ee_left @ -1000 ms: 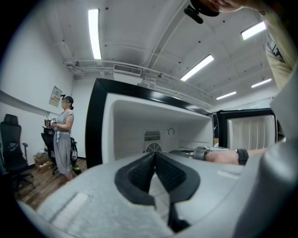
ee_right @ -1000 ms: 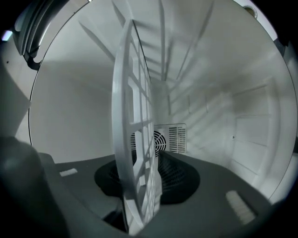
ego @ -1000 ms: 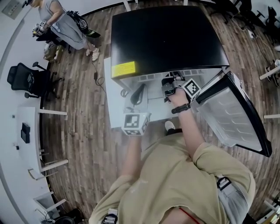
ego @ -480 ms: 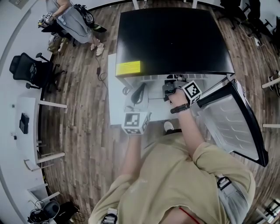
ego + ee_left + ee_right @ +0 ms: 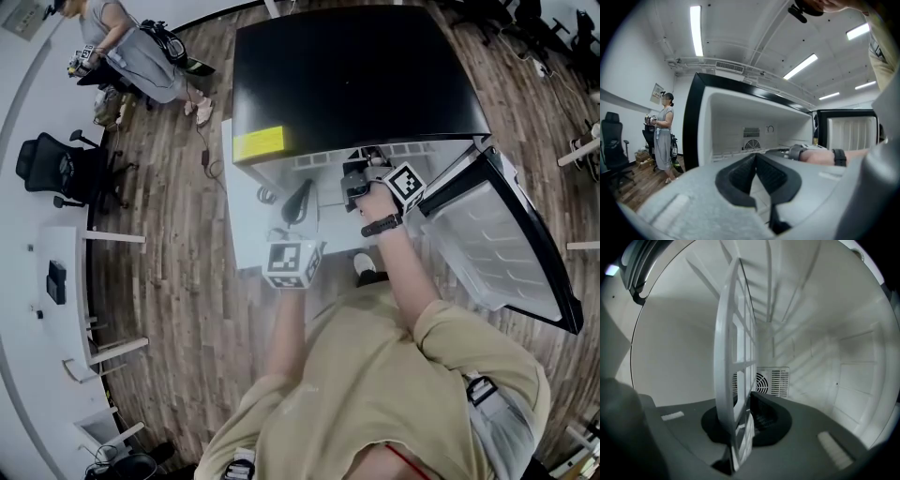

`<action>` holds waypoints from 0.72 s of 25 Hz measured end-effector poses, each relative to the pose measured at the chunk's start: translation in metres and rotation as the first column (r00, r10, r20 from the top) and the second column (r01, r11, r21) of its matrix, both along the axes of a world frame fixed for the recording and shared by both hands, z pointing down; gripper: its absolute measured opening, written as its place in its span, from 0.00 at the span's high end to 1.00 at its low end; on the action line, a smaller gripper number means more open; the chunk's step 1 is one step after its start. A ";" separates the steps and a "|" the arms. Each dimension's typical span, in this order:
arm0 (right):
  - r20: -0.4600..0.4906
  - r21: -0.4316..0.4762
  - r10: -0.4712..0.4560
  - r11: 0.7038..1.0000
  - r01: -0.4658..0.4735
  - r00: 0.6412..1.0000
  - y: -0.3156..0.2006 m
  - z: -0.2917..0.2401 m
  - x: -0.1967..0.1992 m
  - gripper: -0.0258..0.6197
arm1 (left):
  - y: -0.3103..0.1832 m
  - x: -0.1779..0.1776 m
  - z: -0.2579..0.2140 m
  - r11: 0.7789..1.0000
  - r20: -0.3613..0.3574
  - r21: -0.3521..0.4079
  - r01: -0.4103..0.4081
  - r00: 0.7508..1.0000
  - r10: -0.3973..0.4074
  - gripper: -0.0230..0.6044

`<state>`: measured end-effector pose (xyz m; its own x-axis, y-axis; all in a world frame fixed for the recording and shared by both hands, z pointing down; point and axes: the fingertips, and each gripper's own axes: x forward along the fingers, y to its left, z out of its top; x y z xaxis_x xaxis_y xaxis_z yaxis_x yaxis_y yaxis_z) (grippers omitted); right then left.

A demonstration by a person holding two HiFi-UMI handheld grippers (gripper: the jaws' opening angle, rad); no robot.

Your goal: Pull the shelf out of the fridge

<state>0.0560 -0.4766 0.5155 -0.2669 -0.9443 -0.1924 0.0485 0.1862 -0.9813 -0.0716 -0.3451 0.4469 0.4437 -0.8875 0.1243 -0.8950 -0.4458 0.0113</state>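
Observation:
The fridge (image 5: 356, 84) has a black top and stands open in front of me, its door (image 5: 497, 234) swung out to the right. My right gripper (image 5: 359, 178) reaches into the opening. In the right gripper view a white grid shelf (image 5: 736, 348) runs edge-on between the black pads, and the right gripper (image 5: 743, 413) is shut on its front edge. The white inner walls and a fan vent (image 5: 771, 380) lie behind it. My left gripper (image 5: 302, 192) hangs in front of the fridge, left of the right hand. Its jaws (image 5: 757, 157) meet at the tips with nothing between them.
A yellow label (image 5: 260, 143) sits on the fridge's front left corner. A person (image 5: 131, 47) stands at the back left on the wooden floor, near a black office chair (image 5: 56, 173). White tables (image 5: 61, 281) line the left wall.
Both grippers stay about where they were, the right one at the fridge opening. Only the head view has swung slightly.

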 end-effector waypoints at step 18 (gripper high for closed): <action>0.004 0.008 0.030 1.000 -0.030 1.000 0.048 0.009 0.005 0.93 | 0.041 -0.017 0.008 1.000 -0.040 -0.002 -0.009 0.999 0.009 0.96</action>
<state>0.0609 -0.4283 0.5244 -0.2379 -0.9502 -0.2014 0.0463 0.1960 -0.9795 -0.0883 -0.3043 0.4551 0.4560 -0.8833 0.1084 -0.8899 -0.4535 0.0483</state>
